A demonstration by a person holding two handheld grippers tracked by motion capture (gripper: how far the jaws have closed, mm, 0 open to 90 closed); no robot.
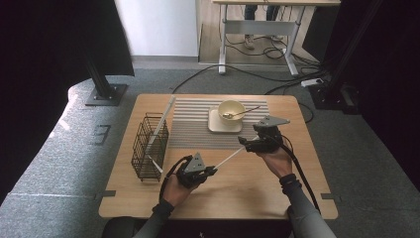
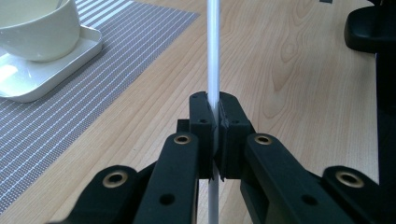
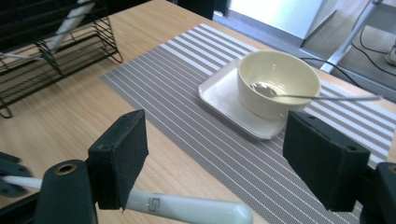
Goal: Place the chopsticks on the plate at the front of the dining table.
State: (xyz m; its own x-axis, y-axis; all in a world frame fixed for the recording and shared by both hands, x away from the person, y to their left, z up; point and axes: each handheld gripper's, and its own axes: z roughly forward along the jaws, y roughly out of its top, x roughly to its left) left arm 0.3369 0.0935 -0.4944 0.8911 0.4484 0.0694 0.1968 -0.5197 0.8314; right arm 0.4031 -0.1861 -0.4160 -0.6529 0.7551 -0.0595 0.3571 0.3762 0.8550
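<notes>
A thin white chopstick (image 1: 233,154) hangs slanted above the wooden table (image 1: 247,193). My left gripper (image 1: 212,171) is shut on its thin end; in the left gripper view the chopstick (image 2: 213,46) runs straight up from between the closed jaws of the left gripper (image 2: 217,105). My right gripper (image 1: 246,143) is at the stick's far, thick end and stands open. In the right gripper view the right gripper (image 3: 219,140) has its jaws wide apart. The chopstick's rounded end (image 3: 196,209) lies just below the left pad and is not pinched.
A cream bowl (image 1: 231,110) with a metal spoon (image 1: 246,111) sits on a small white tray (image 1: 215,125) on a grey striped placemat (image 1: 190,126). A black wire basket (image 1: 148,148) at the left holds another white stick. Bare wood lies in front.
</notes>
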